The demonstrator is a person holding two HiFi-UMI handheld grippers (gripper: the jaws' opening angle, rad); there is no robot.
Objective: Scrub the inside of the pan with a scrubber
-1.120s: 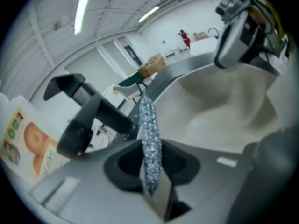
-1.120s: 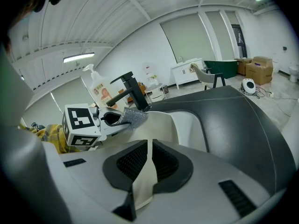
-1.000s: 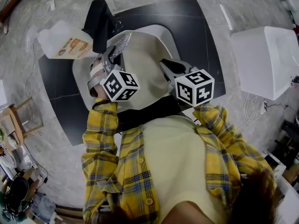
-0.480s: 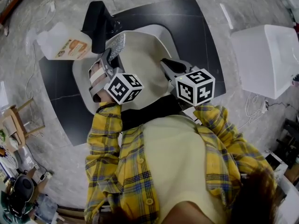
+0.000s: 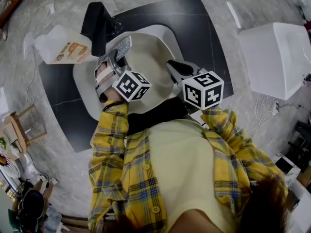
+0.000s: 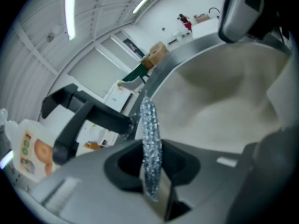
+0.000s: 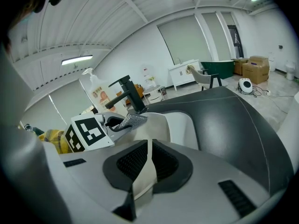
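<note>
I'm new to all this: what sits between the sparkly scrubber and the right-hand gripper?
Only the bare cream inside of the pan, as the head view shows, between the scrubber and the right gripper.

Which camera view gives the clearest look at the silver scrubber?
The left gripper view: the scrubber stands edge-on, clamped between its jaws. The head view shows it small, by the pan; the right gripper view, distant.

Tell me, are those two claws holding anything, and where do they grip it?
The left gripper pinches the glittery scrubber by its lower end. The right gripper clamps the cream pan by its thin rim.
</note>
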